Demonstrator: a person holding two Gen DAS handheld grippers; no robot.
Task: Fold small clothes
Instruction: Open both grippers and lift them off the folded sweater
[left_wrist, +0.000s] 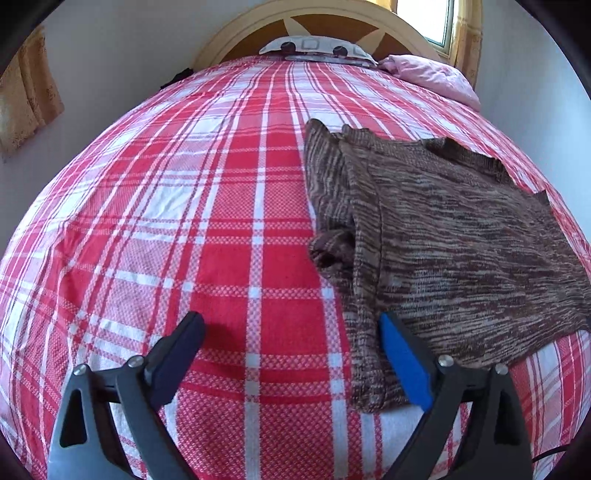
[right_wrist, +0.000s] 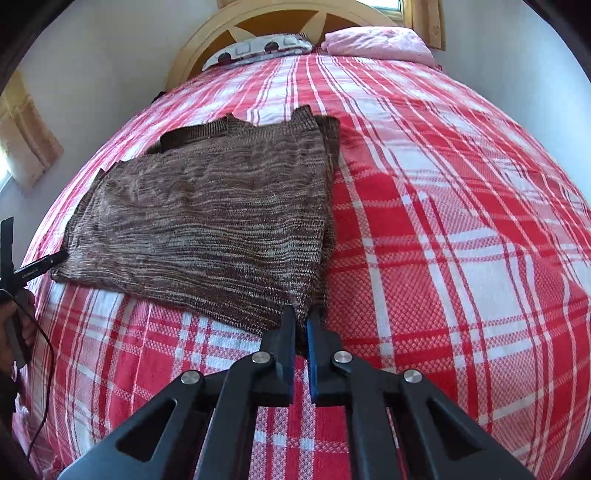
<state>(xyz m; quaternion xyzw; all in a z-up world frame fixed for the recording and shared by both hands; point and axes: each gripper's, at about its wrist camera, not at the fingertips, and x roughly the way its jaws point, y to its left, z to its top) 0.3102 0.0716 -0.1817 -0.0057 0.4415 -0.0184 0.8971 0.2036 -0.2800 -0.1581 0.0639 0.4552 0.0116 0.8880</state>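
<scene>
On the red plaid bedspread (left_wrist: 229, 206) lies one brown knit top (left_wrist: 454, 236), partly folded, its left side doubled over so that a sleeve end bunches out from under the flap. At its near right corner the right gripper (right_wrist: 301, 314) has its jaws closed on the hem, the knit pinched between the black finger and the blue one. The left gripper (left_wrist: 291, 325) stands wide open at the near left edge, gripping nothing: its blue finger lies over the knit and its black finger over bare bedspread, though whether either touches the surface cannot be told. My worry is the uneven hold. If the right side is lifted or pulled before the left closes, the top would likely skew and the doubled side slide open, undoing the fold. The open left jaws could also bite bedspread along with the knit, since one finger stands off the cloth. The loose weave may snag on a fingertip, and the bunched sleeve could leave a lump inside the next fold. Counted: one top, one bedspread, two grippers, two pillows at the headboard, one patterned (left_wrist: 317, 48) and one pink (left_wrist: 432, 75).
</scene>
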